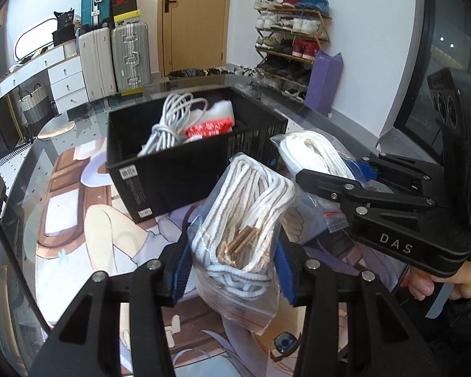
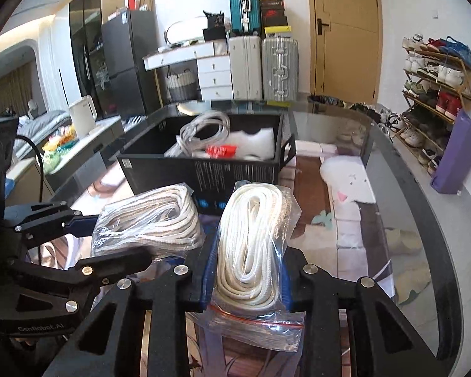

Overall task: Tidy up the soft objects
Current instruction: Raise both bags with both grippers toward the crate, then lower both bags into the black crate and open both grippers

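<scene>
While the left wrist view looks down along its own fingers, the left gripper [image 1: 232, 270] is clenched on a clear zip bag of striped white-and-brown cord [image 1: 245, 220], blue pads pressing both sides of the bag, which stands up between them, clear of the table. Copper-coloured tips show inside that bag. Just behind it sits an open black box [image 1: 185, 169] on the glass table [image 1: 62, 188], which has a printed cartoon mat under the glass. Box already holds a coil of white cable [image 1: 169, 119] and a white packet with a red label [image 1: 213, 125]. To the right in this view, the right gripper [image 1: 329, 169] comes in from the side, a hand [image 1: 436, 282] on its grip, closed on a second bag of plain white cord [image 1: 311, 150]. Background: suitcases, a door, a shoe rack. Right wrist view: same gripper, own fingers in the foreground, clamped on the plain white cord bag, pads tight on both sides, red zip strip of the bag hanging below the fingers. Left gripper shows at lower left of this view, gripping the striped bag, which lies tilted just beside the white one, not clearly touching. Black box directly ahead of both bags, near them, cable and red-labelled packet visible inside. Both bags outside the box, in front of its near wall.
</scene>
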### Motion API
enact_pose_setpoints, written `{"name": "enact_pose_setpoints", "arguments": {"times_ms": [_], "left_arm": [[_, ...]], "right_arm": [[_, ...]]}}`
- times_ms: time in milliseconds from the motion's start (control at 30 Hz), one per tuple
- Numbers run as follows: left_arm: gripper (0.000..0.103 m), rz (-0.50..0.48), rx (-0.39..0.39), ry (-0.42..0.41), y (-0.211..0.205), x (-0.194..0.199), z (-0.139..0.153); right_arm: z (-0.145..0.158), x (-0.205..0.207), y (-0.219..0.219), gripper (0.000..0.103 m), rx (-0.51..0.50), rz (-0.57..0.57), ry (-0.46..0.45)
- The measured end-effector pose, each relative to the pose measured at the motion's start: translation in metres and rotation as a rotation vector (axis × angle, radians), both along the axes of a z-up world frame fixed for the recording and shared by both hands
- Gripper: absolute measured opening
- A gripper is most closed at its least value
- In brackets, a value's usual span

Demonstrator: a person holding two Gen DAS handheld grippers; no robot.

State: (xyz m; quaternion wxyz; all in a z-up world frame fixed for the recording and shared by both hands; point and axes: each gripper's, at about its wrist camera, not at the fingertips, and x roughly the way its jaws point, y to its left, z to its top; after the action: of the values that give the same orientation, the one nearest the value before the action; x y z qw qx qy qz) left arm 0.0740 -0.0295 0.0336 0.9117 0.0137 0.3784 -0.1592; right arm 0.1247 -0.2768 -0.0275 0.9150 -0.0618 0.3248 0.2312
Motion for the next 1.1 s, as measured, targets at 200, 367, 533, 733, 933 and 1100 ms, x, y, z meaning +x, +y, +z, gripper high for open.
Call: {"name": "enact_pose_setpoints", "arguments": {"times_ms": [200, 367, 533, 733, 933, 1100], "left_arm": [[0.045, 0.034, -0.009, -0.031, 0.008, 0.001, 0.007], [0.045, 0.07, -0.036, -0.061, 0.017, 0.003, 0.012], [0.046, 0.116, -0.057, -0.101, 0.024, 0.002, 0.019], [0.046, 0.172, -0.07, -0.143, 0.033, 0.002, 0.029], [0.046, 0.207, -0.082, -0.165, 0.035, 0.007, 0.033], [0.046, 0.23, -0.099, -0.173, 0.04, 0.013, 0.035]], "right_arm": [[0.006, 0.0, -0.004, 0.032, 0.037, -0.016, -0.011], [0.01, 0.0, -0.007, 0.033, 0.079, -0.009, -0.015], [0.019, 0.0, -0.009, 0.033, 0.121, 0.006, -0.038], [0.027, 0.004, -0.005, 0.033, 0.135, 0.01, -0.048], [0.034, 0.007, 0.008, 0.033, 0.121, 0.038, -0.061], [0.04, 0.012, 0.013, 0.033, 0.13, 0.049, -0.064]]}}
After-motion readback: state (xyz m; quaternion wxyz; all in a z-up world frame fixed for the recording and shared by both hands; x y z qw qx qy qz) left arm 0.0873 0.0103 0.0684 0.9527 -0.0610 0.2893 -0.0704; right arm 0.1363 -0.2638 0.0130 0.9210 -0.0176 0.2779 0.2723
